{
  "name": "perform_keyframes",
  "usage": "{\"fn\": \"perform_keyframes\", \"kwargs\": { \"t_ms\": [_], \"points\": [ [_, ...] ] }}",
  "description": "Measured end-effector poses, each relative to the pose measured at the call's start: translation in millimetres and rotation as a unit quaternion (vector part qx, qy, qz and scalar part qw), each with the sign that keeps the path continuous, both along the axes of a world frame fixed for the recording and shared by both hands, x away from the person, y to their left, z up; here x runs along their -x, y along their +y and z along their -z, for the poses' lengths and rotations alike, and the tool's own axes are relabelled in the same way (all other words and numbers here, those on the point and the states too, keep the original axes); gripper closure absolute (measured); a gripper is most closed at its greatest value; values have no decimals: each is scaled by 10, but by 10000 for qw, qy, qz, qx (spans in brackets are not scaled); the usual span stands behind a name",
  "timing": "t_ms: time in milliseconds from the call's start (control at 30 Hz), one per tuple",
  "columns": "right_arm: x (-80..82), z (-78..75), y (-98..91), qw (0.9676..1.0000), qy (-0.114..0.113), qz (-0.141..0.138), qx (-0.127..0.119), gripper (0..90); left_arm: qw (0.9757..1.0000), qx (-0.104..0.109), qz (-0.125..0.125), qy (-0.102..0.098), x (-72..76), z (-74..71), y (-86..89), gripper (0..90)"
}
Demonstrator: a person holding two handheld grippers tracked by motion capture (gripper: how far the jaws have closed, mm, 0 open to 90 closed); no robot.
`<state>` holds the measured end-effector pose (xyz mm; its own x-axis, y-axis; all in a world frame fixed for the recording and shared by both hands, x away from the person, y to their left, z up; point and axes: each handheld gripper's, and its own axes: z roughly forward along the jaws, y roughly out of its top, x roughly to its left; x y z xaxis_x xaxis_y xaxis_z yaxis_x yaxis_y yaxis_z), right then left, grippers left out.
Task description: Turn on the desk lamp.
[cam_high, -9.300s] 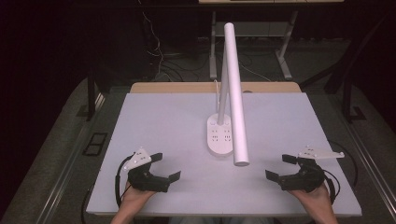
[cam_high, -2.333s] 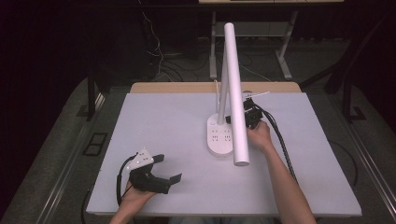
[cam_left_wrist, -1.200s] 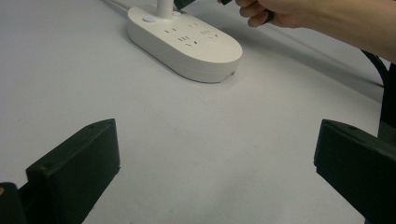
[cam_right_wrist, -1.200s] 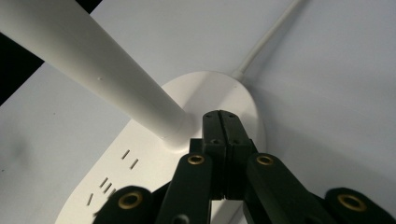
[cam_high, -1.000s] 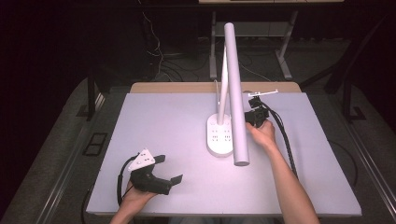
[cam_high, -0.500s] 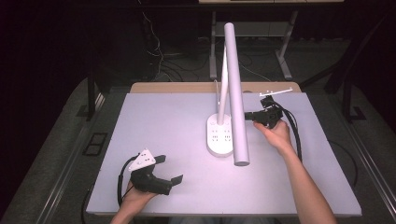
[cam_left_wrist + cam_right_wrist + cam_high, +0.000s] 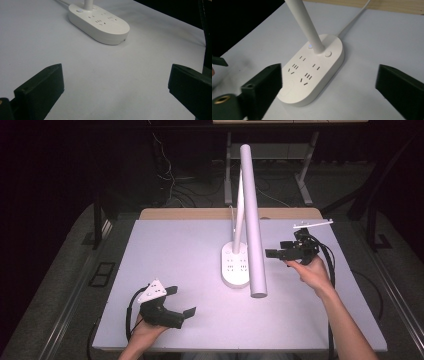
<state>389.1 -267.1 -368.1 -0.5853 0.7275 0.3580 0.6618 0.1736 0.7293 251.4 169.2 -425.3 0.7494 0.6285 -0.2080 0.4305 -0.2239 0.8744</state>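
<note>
While standing near the middle of the bench: desk lamp [image 7: 248,220] resting upright on its oval base, touched by neither gripper.
Lamp base [image 7: 235,265]: lying flat on the bench, white, carrying rows of socket slots on top; showing a small lit dot beside the stem and a round button next to it in the right gripper view [image 7: 312,70].
Stem [image 7: 239,207]: rising from the far end of the base, leaning slightly.
Lamp head [image 7: 253,215]: reaching as a long white tube from high above the far bench edge toward the near side, ending over the bench just right of the base.
Cord [image 7: 232,215]: running from the far end of the base toward the far bench edge.
Right gripper [image 7: 274,253]: hovering above the bench just right of the lamp head, pointing left at it, apart from the lamp; jaws having just been opening, now standing wide apart with nothing between them; looking down on the base in its own view.
Right hand [image 7: 311,272]: gripping the gripper from below, forearm coming in from the bottom right.
Left gripper [image 7: 186,312]: sitting low near the front left of the bench, well apart from the lamp; jaws spread wide, nothing between them, bare bench between them in its own view [image 7: 112,95].
Left hand [image 7: 145,327]: holding the gripper at the near edge.
Bench [image 7: 175,250]: spreading pale grey under everything, a wooden strip showing along its far edge.
</note>
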Motion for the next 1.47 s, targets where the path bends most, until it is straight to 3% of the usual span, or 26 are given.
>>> {"fn": "perform_keyframes", "kwargs": {
  "t_ms": [67, 367, 733, 1200, 1467],
  "points": [
    [70, -5, -6, 9999, -91, 25, 131, 3, 10000, 5, 1, -2, -1, 0, -1, 0],
    [392, -14, -47, 9995, -289, 29, 99, 3, 10000, 18, -5, -8, 0, 0, -4, 0],
    [777, 78, -135, 9990, -444, 59, -5, 4, 10000, 25, -7, -3, 4, -2, -3, 0],
    [1217, 354, -198, 9973, -696, 211, -106, 4, 10000, -58, 28, 4, 10, 0, -10, 0],
    [1399, 464, -256, 9972, -677, 284, -153, 4, 10000, -65, 53, 9, 8, 3, -23, 0]
  ]
}}
